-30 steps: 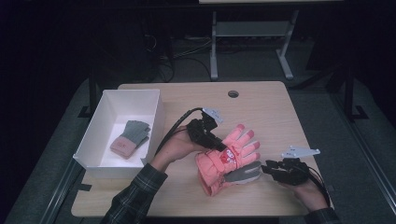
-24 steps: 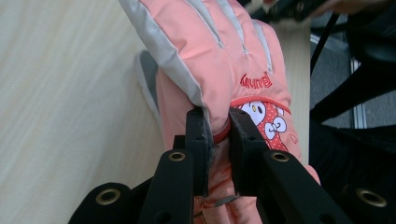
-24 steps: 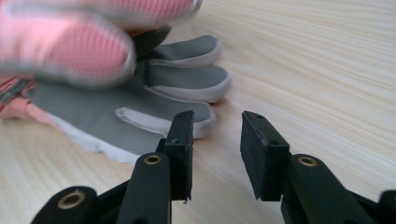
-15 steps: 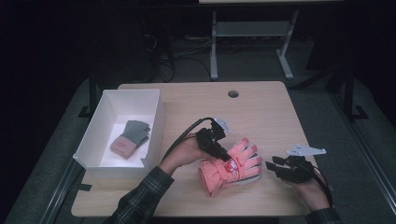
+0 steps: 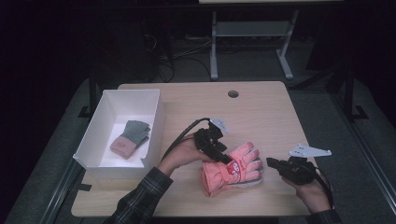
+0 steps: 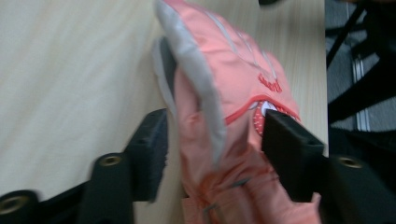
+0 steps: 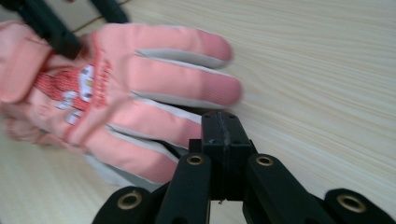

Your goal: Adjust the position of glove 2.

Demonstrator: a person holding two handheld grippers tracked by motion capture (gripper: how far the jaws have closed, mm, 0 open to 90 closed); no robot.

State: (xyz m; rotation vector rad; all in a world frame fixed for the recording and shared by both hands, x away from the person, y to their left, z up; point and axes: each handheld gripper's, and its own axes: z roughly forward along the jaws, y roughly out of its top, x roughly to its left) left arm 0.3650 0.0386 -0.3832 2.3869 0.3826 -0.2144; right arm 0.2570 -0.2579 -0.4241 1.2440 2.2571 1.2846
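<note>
Box [image 5: 88, 147]: we see it white, at the left of the worktop [image 5: 271, 107], with a small grey-and-pink glove [image 5: 130, 138] lying inside, as it lay a second ago.
Left claw [image 5: 227, 158]: we find it over the cuff end of the pink gloves [image 5: 231, 169]; its jaws have just been opening, and in the left gripper view they stand apart with the glove [image 6: 224, 116] between them, the cloth loose against the right jaw and clear of the left one.
Pink gloves: we see them now stacked flat on the worktop between the two hands, fingers pointing right and away; a second ago they were more spread and tilted.
Right claw [image 5: 271, 163]: we see its jaws together, nothing in them, just beside the glove fingertips [image 7: 219, 88]; a second ago it was at the lower glove.
Meaning: we judge the pair is laid together and let go; moving it to the box likely needs a fresh grip.
</note>
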